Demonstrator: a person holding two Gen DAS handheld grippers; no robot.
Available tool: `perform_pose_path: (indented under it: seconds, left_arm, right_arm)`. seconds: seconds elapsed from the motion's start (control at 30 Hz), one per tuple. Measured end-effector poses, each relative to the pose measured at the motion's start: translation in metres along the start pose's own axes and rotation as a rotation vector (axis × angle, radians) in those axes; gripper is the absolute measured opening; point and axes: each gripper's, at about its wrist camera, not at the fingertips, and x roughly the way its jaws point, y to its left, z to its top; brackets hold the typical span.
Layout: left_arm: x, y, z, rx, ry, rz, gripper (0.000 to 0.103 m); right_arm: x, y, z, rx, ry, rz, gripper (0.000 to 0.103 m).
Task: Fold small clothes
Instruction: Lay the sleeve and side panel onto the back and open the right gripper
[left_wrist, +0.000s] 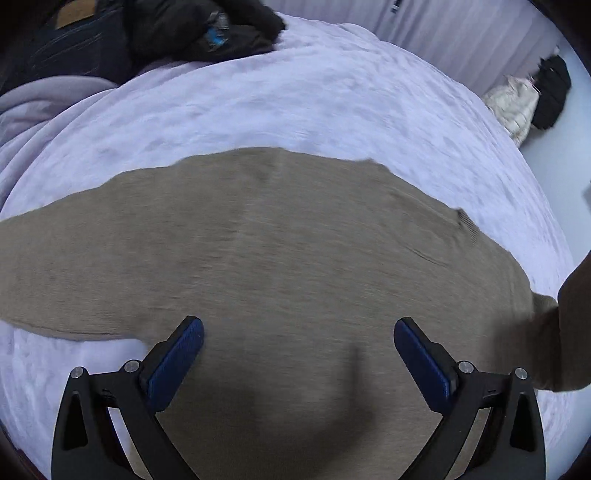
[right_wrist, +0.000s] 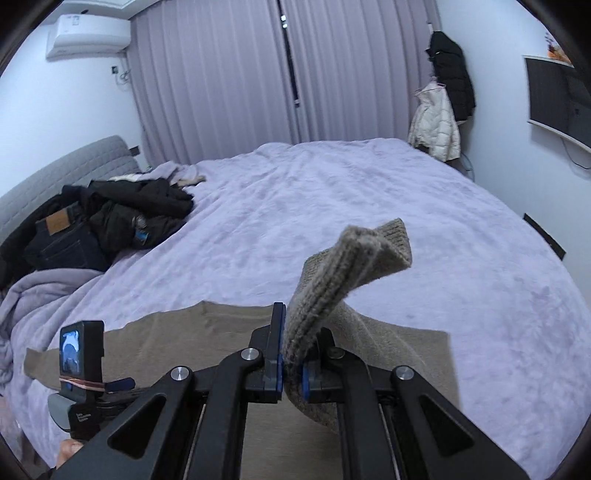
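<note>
A tan knit sweater (left_wrist: 280, 251) lies spread flat on the lilac bed cover (left_wrist: 258, 110). My left gripper (left_wrist: 299, 332) is open just above the sweater's near part, holding nothing. My right gripper (right_wrist: 293, 354) is shut on the ribbed cuff of a sweater sleeve (right_wrist: 347, 266), which stands up and curls over past the fingers, lifted off the bed. The sweater body (right_wrist: 192, 336) lies flat below it. The lifted sleeve also shows at the right edge of the left wrist view (left_wrist: 554, 332). The left gripper's camera unit (right_wrist: 81, 358) shows at the lower left of the right wrist view.
A pile of dark clothes and jeans (right_wrist: 103, 221) lies at the bed's left by the grey headboard (right_wrist: 66, 173). A bunched lilac blanket (right_wrist: 40, 295) is on the near left. Curtains (right_wrist: 280, 74), hanging jackets (right_wrist: 443, 96) and a wall screen (right_wrist: 557, 99) stand beyond the bed.
</note>
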Motion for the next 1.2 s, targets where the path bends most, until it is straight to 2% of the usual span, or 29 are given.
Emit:
perform_pose_path:
  seconds: [0.07, 0.2, 0.37, 0.43, 0.47, 0.53, 0.57, 0.6, 0.67, 0.8, 0.83, 0.87, 0.9, 0.97, 1.0, 1.03, 1.1, 1.13, 1.17, 1.2]
  left_arm:
    - [0.001, 0.031, 0.002, -0.045, -0.004, 0.026, 0.103]
    - [0.006, 0.081, -0.007, -0.124, 0.021, 0.020, 0.103]
    - [0.001, 0.104, -0.019, -0.150, 0.021, -0.017, 0.103]
    - [-0.007, 0.107, -0.018, -0.171, 0.005, -0.048, 0.103]
    - [-0.013, 0.109, -0.018, -0.187, -0.004, -0.064, 0.103]
    - [-0.024, 0.109, -0.016, -0.221, -0.029, -0.090, 0.103]
    - [-0.030, 0.107, -0.015, -0.229, -0.042, -0.091, 0.103]
    - [-0.037, 0.103, -0.014, -0.229, -0.060, -0.089, 0.103]
    - [-0.049, 0.087, -0.012, -0.203, -0.100, -0.079, 0.103]
    - [-0.069, 0.035, -0.013, -0.104, -0.138, -0.129, 0.103]
    - [-0.071, 0.016, -0.014, -0.067, -0.142, -0.153, 0.103]
    - [-0.070, 0.000, -0.015, -0.029, -0.133, -0.174, 0.103]
    - [-0.063, -0.020, -0.015, 0.016, -0.109, -0.183, 0.103]
    - [-0.037, -0.062, -0.016, 0.100, -0.040, -0.167, 0.103]
    - [-0.018, -0.086, -0.016, 0.144, 0.009, -0.183, 0.103]
    - [-0.004, -0.101, -0.017, 0.180, 0.044, -0.186, 0.103]
    - [0.025, -0.127, -0.020, 0.260, 0.081, -0.103, 0.103]
    - [0.041, -0.132, -0.022, 0.289, 0.093, -0.022, 0.103]
    - [0.054, -0.129, -0.023, 0.290, 0.105, 0.045, 0.103]
    - [0.059, -0.122, -0.024, 0.286, 0.096, 0.048, 0.103]
  right_arm:
    - [0.033, 0.045, -0.013, -0.032, 0.063, 0.032, 0.007]
    - [0.093, 0.113, -0.042, -0.094, 0.169, 0.057, 0.007]
    - [0.154, 0.142, -0.085, -0.136, 0.319, 0.062, 0.008]
    - [0.167, 0.149, -0.095, -0.157, 0.405, 0.108, 0.009]
    - [0.166, 0.152, -0.096, -0.163, 0.421, 0.133, 0.012]
    - [0.149, 0.149, -0.087, -0.166, 0.396, 0.191, 0.019]
    - [0.137, 0.143, -0.081, -0.158, 0.376, 0.231, 0.033]
    - [0.124, 0.135, -0.072, -0.146, 0.350, 0.259, 0.061]
    - [0.093, 0.112, -0.054, -0.113, 0.251, 0.296, 0.091]
    - [0.048, 0.056, -0.030, -0.039, 0.141, 0.406, 0.092]
    - [0.041, 0.044, -0.028, -0.037, 0.123, 0.400, 0.092]
    - [0.037, 0.035, -0.025, -0.043, 0.100, 0.344, 0.092]
    - [0.036, 0.021, -0.027, -0.063, 0.090, 0.222, 0.092]
    - [0.054, 0.002, -0.030, -0.098, 0.137, 0.018, 0.092]
    - [0.065, -0.010, -0.037, -0.099, 0.175, -0.061, 0.092]
    - [0.079, -0.023, -0.045, -0.084, 0.222, -0.083, 0.092]
    - [0.101, -0.043, -0.062, -0.044, 0.317, -0.078, 0.091]
    - [0.112, -0.048, -0.072, -0.043, 0.367, -0.094, 0.091]
    - [0.120, -0.053, -0.082, -0.062, 0.404, -0.122, 0.091]
    - [0.128, -0.057, -0.089, -0.097, 0.436, -0.194, 0.091]
